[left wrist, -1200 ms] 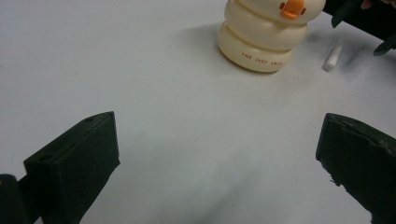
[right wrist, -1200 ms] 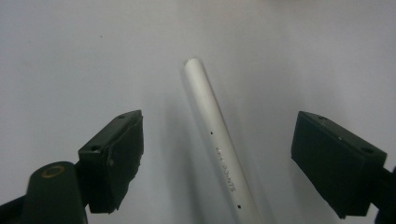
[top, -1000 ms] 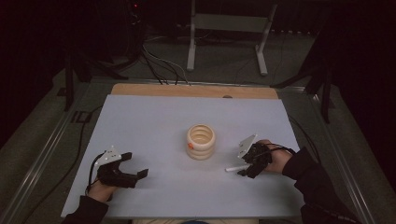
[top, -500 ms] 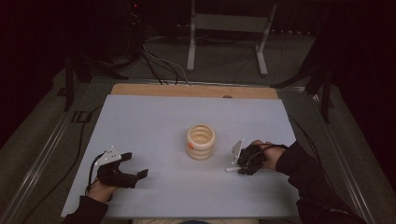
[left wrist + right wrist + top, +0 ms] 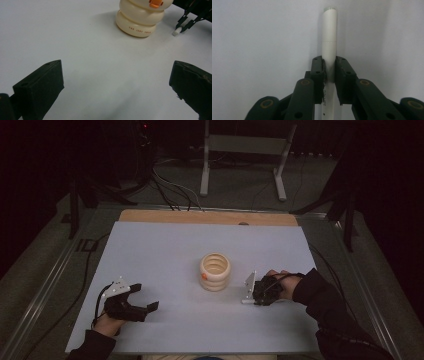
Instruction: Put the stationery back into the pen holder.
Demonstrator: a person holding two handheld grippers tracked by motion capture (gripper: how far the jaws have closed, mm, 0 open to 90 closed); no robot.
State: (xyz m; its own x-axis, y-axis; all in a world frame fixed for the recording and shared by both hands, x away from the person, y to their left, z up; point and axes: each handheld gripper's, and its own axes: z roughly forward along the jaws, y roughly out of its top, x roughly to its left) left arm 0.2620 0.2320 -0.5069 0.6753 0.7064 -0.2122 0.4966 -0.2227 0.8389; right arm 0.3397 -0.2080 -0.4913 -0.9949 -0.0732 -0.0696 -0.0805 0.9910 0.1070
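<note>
Right tool (image 5: 329, 72), jaws just closing, now clamps a slim white pen (image 5: 329, 37), smooth and capped, low over the worktop (image 5: 165, 250), its long axis running straight out ahead between the jaws.

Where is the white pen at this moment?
The white pen is clamped between the right gripper jaws, low over the table, right of the cream ringed holder in the high view.
</note>
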